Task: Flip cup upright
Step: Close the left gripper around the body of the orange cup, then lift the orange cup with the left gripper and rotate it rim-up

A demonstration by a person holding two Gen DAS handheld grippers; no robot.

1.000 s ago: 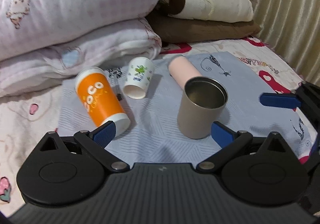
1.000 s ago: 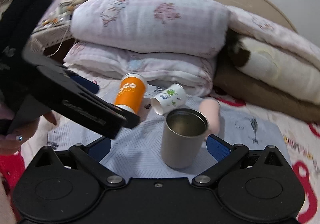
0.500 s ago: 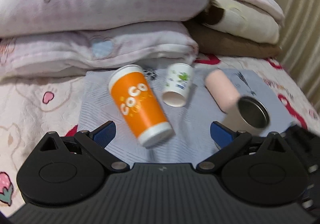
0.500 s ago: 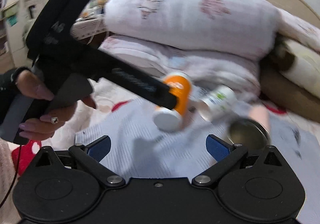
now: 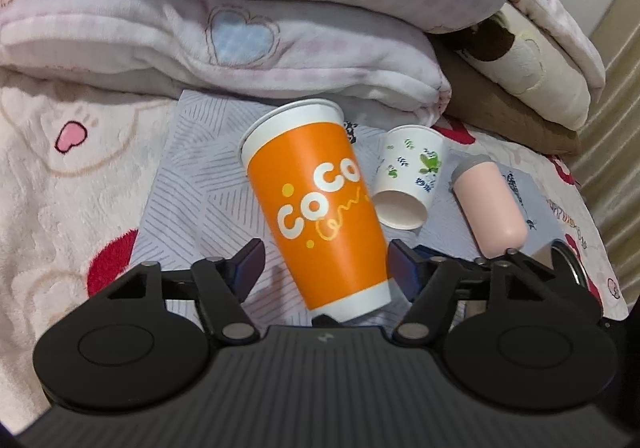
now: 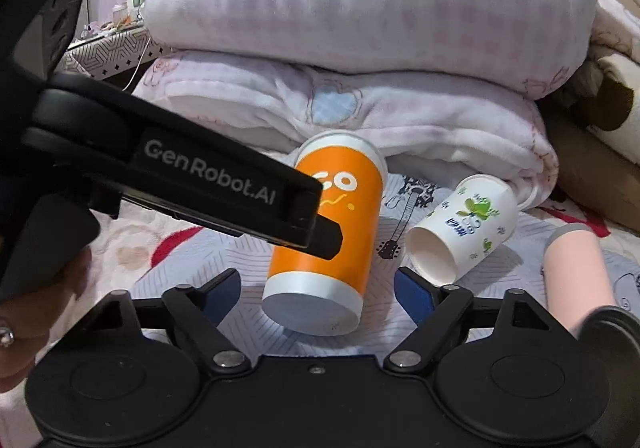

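The tall orange paper cup with white "COCO" lettering (image 5: 320,208) lies on its side on the grey striped cloth (image 5: 192,184) spread over the bed. Its white flat base points toward both cameras and its wide white rim points toward the folded pink-and-white blankets (image 5: 240,40) stacked behind it.

The left tongs (image 5: 326,260) are wide open, one blue-padded finger on each side of the orange cup's base end, with a clear gap on the left; on the right side I cannot tell whether the pad touches. They hold nothing.

The right tongs (image 6: 316,288) are also spread wide, with the orange cup's base between their two blue pads and not touching either. The black body of the left tool, marked "GenRobot.AI", crosses the right wrist view in front of the orange cup's left flank.

Just to the right of the orange cup lies a small white paper cup with a green leaf print (image 5: 412,184), also on its side, its open mouth toward the cameras. Further right of the orange cup lies a pale pink cylindrical bottle with a grey end (image 5: 488,204), on its side. Beyond that, at the right edge of the left wrist view, a metal rim (image 5: 568,260) shows partly behind the tool.
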